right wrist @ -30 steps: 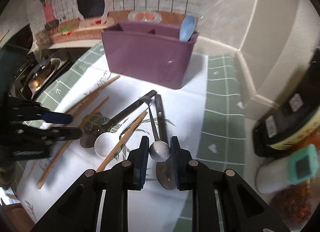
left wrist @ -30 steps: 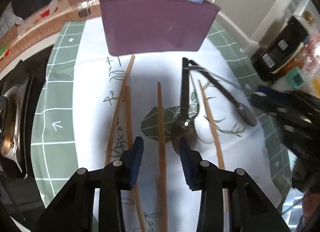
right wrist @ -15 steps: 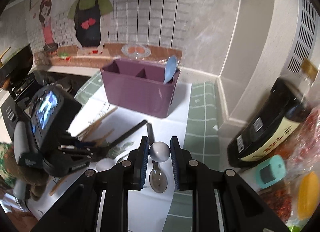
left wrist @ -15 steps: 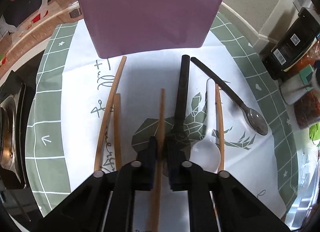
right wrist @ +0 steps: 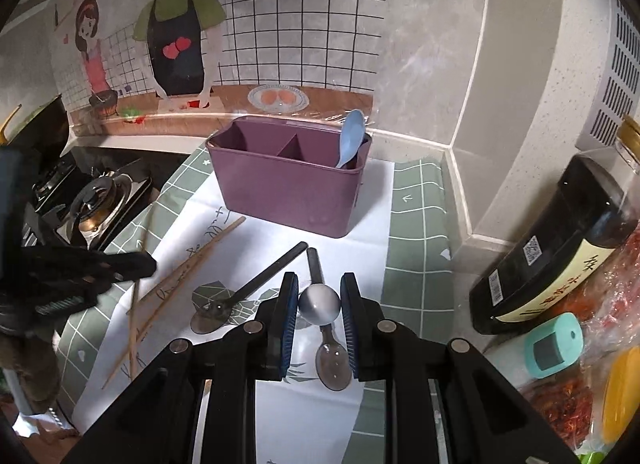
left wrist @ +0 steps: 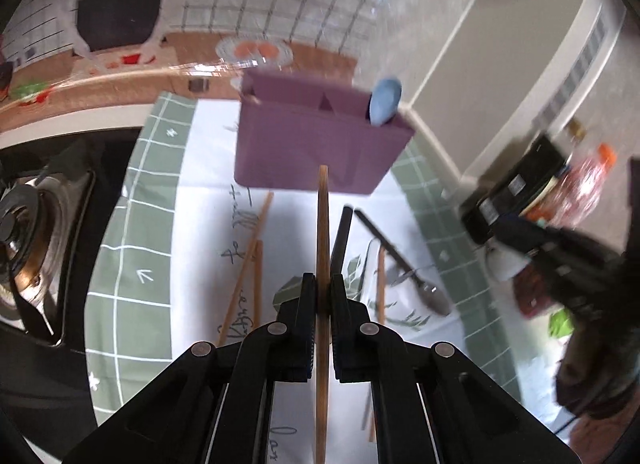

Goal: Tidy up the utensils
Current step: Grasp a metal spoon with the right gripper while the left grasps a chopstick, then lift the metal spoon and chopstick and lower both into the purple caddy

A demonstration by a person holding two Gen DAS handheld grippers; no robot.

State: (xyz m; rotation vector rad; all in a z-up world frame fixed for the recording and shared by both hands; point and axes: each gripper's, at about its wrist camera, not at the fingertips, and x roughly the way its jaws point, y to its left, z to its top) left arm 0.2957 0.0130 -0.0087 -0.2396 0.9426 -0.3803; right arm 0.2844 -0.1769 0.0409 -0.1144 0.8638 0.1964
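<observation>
A kitchen counter seen from two handheld grippers, both pointing down and forward toward a purple utensil caddy (right wrist: pixel 288 184) that stands on a white printed cloth (right wrist: pixel 360 232) laid over a green grid mat (right wrist: pixel 416 224).

The left gripper (left wrist: pixel 322 292) is clamped tight on a single wooden chopstick (left wrist: pixel 322 224). The stick runs straight out between the pads, lifted off the cloth, and its far tip overlaps the near wall of the caddy in the left wrist view.

The right gripper (right wrist: pixel 319 306) grasps a metal spoon (right wrist: pixel 320 304) by its bowl, the rounded back of the bowl showing between the blue pads. The handle cannot be seen.

The caddy has divided compartments. A light blue plastic spoon (right wrist: pixel 351 136) stands in the right-hand one, leaning against the right corner.

On the cloth between the grippers and the caddy lie the loose utensils: two wooden chopsticks (left wrist: pixel 250 260) side by side on the left, a black-handled spoon (right wrist: pixel 256 284) lying diagonally, a second dark-handled spoon (right wrist: pixel 330 348) just beside it under the right gripper, and another chopstick (left wrist: pixel 381 288) beside a white spoon (left wrist: pixel 370 264) that is largely hidden.

A gas stove burner (right wrist: pixel 96 200) sits at the left. A dark sauce bottle (right wrist: pixel 560 248) and a small teal timer (right wrist: pixel 552 344) are at the right, against the wall corner.
</observation>
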